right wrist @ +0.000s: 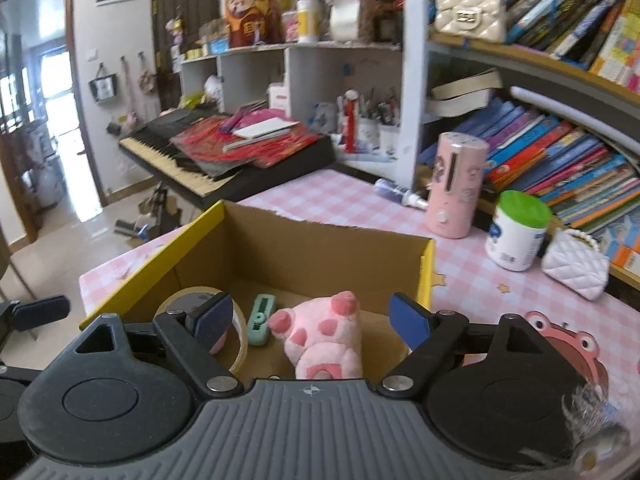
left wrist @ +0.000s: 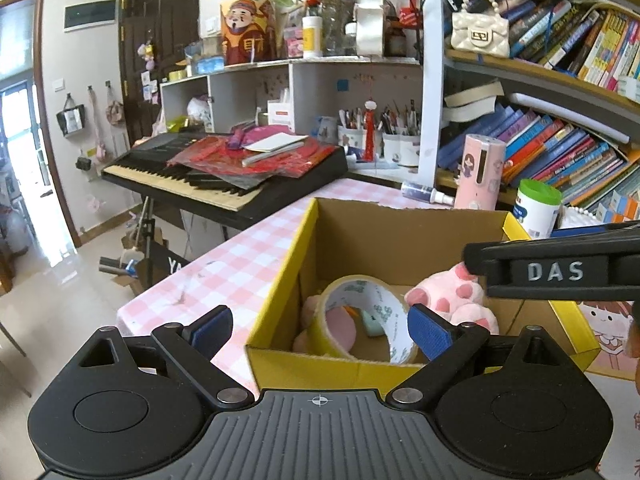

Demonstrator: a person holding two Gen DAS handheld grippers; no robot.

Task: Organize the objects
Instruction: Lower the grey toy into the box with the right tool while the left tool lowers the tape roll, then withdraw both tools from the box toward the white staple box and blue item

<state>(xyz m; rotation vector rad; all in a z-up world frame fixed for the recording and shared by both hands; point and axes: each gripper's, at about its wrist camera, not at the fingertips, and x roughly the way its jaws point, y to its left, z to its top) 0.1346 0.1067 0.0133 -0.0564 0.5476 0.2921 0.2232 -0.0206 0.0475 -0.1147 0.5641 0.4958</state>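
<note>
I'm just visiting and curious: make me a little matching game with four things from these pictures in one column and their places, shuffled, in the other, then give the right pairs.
Things:
1. tape roll
2. pink plush toy
3. green-lidded jar
4. cream pearl-handled purse

Places:
A. upper bookshelf, in front of the books
B. on the checked tablecloth, right of the cardboard box
C. in the box, left side
D. in the box, right of the green comb

Pairs: 1-C, 2-D, 3-B, 4-A

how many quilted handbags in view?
2. A cream handbag with a pearl handle sits on the upper bookshelf. A pale handbag lies on the checked table, right of the green-lidded canister. More may be hidden among the clutter.
</note>
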